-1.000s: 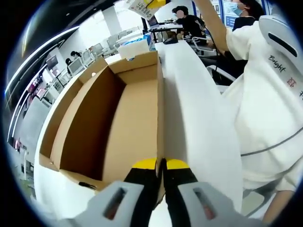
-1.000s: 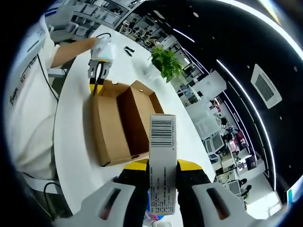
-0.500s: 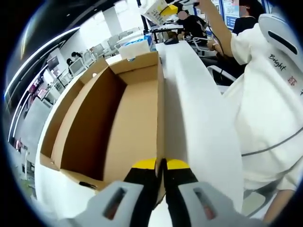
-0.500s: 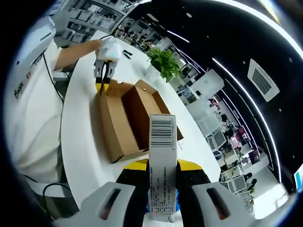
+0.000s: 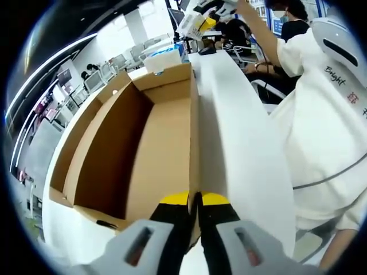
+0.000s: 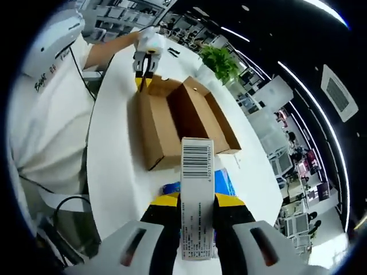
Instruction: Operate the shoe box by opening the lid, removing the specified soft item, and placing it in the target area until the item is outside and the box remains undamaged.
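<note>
You've got the open brown cardboard shoe box [image 6: 183, 123] on the white table [image 6: 114, 172]; white barcoded carton [image 6: 196, 195] held upright w/ jaws clamped.

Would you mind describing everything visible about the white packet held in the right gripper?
The white packet is a slim rectangular pack with a black barcode near its top and fine print below. It stands upright, clamped between the right gripper's yellow-tipped jaws, held above the white table, outside the open cardboard box. A blue item lies beneath.
</note>
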`<state>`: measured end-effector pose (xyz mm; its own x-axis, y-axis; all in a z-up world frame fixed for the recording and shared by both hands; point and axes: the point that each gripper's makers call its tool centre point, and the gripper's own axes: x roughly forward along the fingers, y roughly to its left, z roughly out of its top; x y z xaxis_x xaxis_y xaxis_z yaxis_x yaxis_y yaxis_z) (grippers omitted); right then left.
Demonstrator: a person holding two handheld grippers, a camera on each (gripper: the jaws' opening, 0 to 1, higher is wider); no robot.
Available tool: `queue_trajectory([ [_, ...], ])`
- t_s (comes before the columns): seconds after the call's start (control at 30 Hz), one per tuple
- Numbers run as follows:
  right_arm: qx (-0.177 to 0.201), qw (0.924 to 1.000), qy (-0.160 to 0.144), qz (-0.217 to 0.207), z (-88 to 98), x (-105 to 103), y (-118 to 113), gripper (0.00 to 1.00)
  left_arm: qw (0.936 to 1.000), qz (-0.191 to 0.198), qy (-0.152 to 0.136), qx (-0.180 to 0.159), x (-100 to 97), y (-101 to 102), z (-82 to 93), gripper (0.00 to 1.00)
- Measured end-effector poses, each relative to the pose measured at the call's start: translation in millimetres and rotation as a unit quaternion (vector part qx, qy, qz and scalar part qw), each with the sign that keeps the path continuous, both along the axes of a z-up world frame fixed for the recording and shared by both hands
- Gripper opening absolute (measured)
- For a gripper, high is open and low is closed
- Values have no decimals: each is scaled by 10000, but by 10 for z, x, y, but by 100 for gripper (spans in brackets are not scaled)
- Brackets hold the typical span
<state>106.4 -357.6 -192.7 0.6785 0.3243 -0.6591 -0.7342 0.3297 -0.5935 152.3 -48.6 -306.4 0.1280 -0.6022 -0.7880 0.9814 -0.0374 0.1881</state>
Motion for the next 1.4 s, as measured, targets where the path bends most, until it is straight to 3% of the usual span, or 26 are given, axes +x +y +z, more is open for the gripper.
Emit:
queue_trajectory([
  [0.1,196,9989,346,246,-131,-24,65,20,10000,-16,-17,-4,-1,-1,0,4],
  [0.2,387,9977,392,382,-158,-3,91,20,9999,-76,-90,-1,-10,-1,-5,4],
  [0.4,23,9984,428,365,-236,39,9,20,10000,-22,-53,3,-3,-1,-5,4],
  [0.63,41,9967,620,518,-272,-21,81,20,10000,0,-62,24,-11,-2,-11,4],
  [0.77,-348,9961,639,499,-322,-12,19,20,10000,2,-60,20,-11,-1,-11,4],
  [0.83,-402,9946,890,364,-422,-10,-33,20,10000,-6,-63,15,-12,-1,-10,4],
  [1.0,-694,9897,1156,472,-606,28,-110,20,10000,-25,-59,9,-12,-1,-10,4],
  [1.33,-723,9865,1332,622,-679,28,-3,20,10000,-3,-53,0,-8,1,-10,4],
  [1.4,-789,9847,1315,826,-691,11,15,20,10000,3,-55,-3,-7,2,-9,4],
])
